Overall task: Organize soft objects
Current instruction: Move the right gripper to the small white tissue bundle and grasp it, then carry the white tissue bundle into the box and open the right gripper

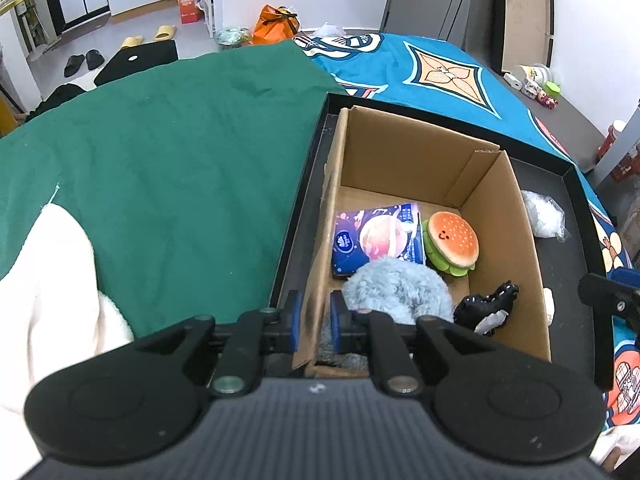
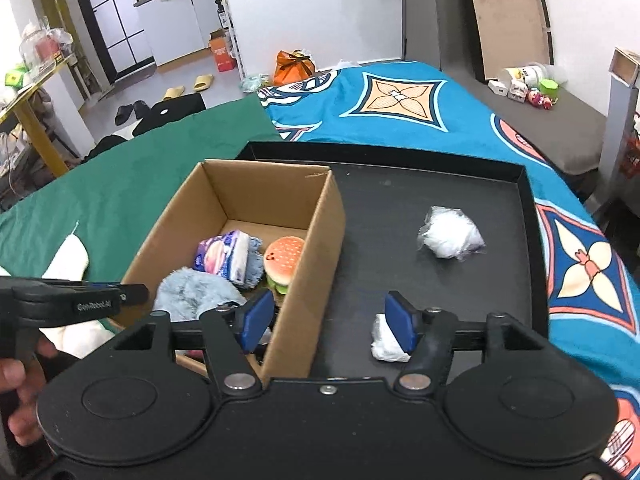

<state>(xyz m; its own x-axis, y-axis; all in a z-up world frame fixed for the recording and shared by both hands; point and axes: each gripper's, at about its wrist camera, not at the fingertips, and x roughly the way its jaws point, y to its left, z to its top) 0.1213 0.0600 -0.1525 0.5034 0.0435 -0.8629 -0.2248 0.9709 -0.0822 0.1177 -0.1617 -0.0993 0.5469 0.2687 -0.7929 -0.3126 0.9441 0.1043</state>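
Observation:
A cardboard box (image 1: 516,248) (image 2: 320,240) stands in a black tray (image 2: 440,280). In it lie a tissue pack (image 1: 376,240) (image 2: 224,256), a burger plush (image 1: 452,244) (image 2: 284,260), a fluffy blue-grey plush (image 1: 400,288) (image 2: 192,292) and a black soft toy (image 1: 488,304). My left gripper (image 1: 316,322) is shut on the box's left wall. My right gripper (image 2: 327,320) is open over the tray, straddling the box's right wall. A small white soft object (image 2: 386,340) lies by its right finger. A bagged white fluff ball (image 2: 450,236) (image 1: 542,214) lies farther out on the tray.
The tray sits on a bed with a green cloth (image 1: 160,152) and a blue patterned blanket (image 2: 400,104). A white fleece item (image 1: 52,280) lies at the left. Small toys and bottles (image 2: 524,84) stand on a grey ledge at the far right.

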